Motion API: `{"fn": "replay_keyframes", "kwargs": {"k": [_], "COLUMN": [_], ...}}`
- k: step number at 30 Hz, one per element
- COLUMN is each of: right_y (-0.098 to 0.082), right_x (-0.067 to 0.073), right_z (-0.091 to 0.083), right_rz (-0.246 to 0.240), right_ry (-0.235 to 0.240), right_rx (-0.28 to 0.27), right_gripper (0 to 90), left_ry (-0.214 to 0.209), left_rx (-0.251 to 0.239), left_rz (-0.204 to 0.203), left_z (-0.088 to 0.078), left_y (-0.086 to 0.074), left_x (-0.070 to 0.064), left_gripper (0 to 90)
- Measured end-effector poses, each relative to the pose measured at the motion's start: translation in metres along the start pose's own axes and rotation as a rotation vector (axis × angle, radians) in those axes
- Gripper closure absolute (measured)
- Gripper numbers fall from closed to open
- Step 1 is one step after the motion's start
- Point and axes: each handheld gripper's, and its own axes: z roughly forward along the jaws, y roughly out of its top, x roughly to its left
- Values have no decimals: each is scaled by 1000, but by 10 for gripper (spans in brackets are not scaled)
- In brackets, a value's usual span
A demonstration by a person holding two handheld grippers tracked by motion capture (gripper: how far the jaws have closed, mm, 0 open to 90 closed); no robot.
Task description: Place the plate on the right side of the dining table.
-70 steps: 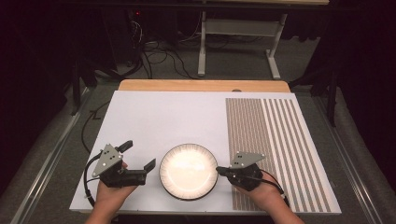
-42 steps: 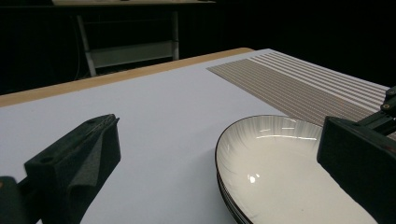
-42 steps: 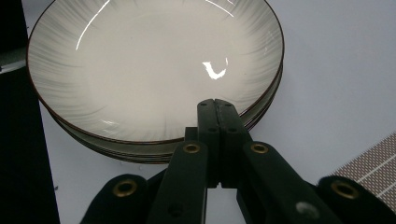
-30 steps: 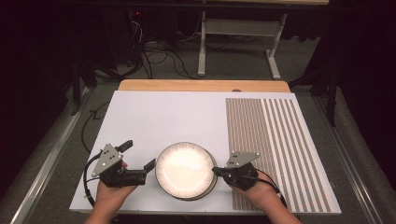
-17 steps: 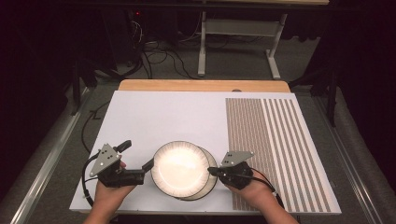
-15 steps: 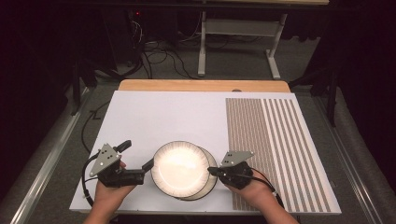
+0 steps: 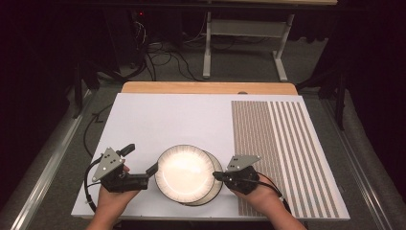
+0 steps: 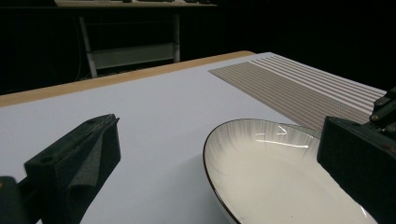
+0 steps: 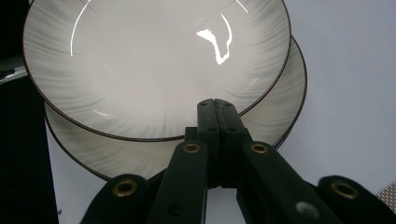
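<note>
Since the earlier frame my top plate has shifted left, off the bottom plate, near the table's front edge. The right gripper pinches its rim, jaws closed; the left gripper gapes wide, empty. Separation is half done, setting down remains. Two plates, two grippers.

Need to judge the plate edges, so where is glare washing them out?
High view: the top white dark-rimmed plate is blown out at its centre. Right gripper view: one bright streak, rims sharp, shut right gripper blurred. Left gripper view: thin glints, jaws soft.
</note>
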Motion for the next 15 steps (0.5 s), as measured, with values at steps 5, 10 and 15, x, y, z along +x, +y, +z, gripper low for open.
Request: {"fn": "replay_keyframes", "kwargs": {"k": [5,10,15], "right_y": [0,0,0], "right_x": [0,0,0], "right_z": [0,0,0], "right_rz": [1,2,3], "right_ry": [1,1,2], "right_rx": [0,0,0], "right_gripper": [900,900,900], "left_ry": [-4,-2,0], "left_rx": [-14,-15,-17], "left_rz": [2,3,0], "left_z": [-1,0,-1], "left_y": [0,0,0], "left_x": [-1,-1,-1], "left_gripper": [0,0,0]}}
